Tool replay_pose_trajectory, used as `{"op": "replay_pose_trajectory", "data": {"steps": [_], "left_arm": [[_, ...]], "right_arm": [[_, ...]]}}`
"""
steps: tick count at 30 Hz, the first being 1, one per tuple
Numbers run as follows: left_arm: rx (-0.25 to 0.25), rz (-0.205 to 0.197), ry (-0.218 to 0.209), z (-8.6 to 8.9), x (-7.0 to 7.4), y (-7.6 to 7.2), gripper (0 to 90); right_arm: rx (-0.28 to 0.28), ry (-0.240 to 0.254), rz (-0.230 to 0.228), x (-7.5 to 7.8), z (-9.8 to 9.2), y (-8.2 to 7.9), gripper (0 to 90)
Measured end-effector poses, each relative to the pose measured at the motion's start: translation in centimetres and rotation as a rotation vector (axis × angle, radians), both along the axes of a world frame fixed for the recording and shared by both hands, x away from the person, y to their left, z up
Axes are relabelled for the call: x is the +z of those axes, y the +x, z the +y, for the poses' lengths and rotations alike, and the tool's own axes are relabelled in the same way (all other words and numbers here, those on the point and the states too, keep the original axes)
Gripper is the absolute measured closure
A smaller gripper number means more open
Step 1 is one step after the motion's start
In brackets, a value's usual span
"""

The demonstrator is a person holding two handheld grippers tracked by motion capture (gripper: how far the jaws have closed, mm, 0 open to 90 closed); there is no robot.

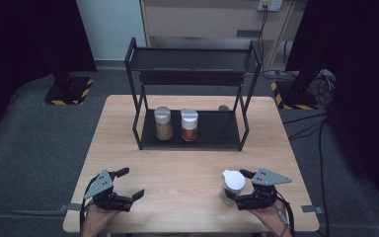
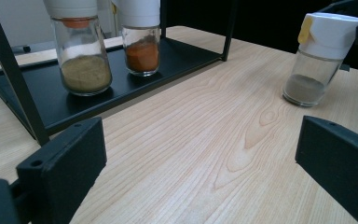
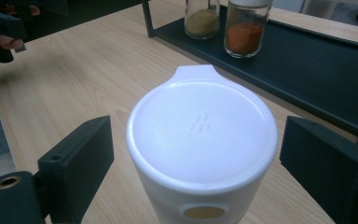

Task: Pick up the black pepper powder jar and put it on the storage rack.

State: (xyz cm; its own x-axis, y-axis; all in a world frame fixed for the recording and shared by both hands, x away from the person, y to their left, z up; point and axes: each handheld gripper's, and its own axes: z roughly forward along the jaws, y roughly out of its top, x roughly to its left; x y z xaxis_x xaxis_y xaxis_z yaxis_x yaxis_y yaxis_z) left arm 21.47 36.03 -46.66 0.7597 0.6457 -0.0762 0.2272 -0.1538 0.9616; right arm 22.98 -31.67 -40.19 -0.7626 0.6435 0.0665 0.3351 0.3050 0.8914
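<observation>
Spice jar, white flip-top lid, greyish-brown powder, stands upright on the wooden table near its front right, well in front of the black rack. Right gripper straddles the jar; jaws apart, gaps both sides of the lid, no contact visible. Left gripper wide, nothing between its jaws, near front left.

Honestly nothing readable here, no labels or brand names, just a few tiny embossed dashes on the white cap sitting between the right gripper's jaws.
</observation>
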Motion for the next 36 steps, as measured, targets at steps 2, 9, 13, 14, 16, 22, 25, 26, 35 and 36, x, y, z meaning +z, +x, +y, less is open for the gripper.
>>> {"op": "replay_pose_trajectory", "data": {"steps": [2,9,13,14,16,22,25,26,35,36], "left_arm": [[0.0,0.0,0.001,0.0,0.0,0.0,0.9],[0.0,0.0,0.001,0.0,0.0,0.0,0.9],[0.0,0.0,0.002,0.0,0.0,0.0,0.9],[0.0,0.0,0.002,0.0,0.0,0.0,0.9],[0.0,0.0,0.001,0.0,0.0,0.0,0.9],[-0.001,-0.001,0.0,0.0,0.0,0.0,0.9],[-0.001,0.0,0.0,0.0,0.0,0.0,0.9],[-0.002,-0.001,0.0,0.0,0.0,0.0,0.9],[-0.001,0.0,-0.002,0.0,0.0,0.0,0.9],[-0.002,0.0,0.0,0.0,0.0,0.0,0.9]], "right_arm": [[-0.004,-0.003,-0.003,-0.3,0.1,-0.1,13.0],[-0.032,0.018,-0.013,-1.3,0.2,-0.3,20.3],[-0.022,0.019,-0.03,-1.7,0.3,-0.4,28.9],[-0.02,0.018,-0.041,-1.9,0.4,-0.6,29.7],[-0.022,0.015,-0.05,-1.9,0.5,-0.7,30.1],[-0.029,0.011,-0.069,-2.1,0.7,-1.0,30.8],[-0.03,0.019,-0.065,-2.2,0.5,-0.9,30.8],[-0.032,0.021,-0.064,-2.2,0.5,-0.9,30.8],[-0.025,0.006,-0.077,-1.7,0.7,-1.1,30.9],[-0.024,0.008,-0.079,-1.6,0.7,-1.1,30.8]]}}
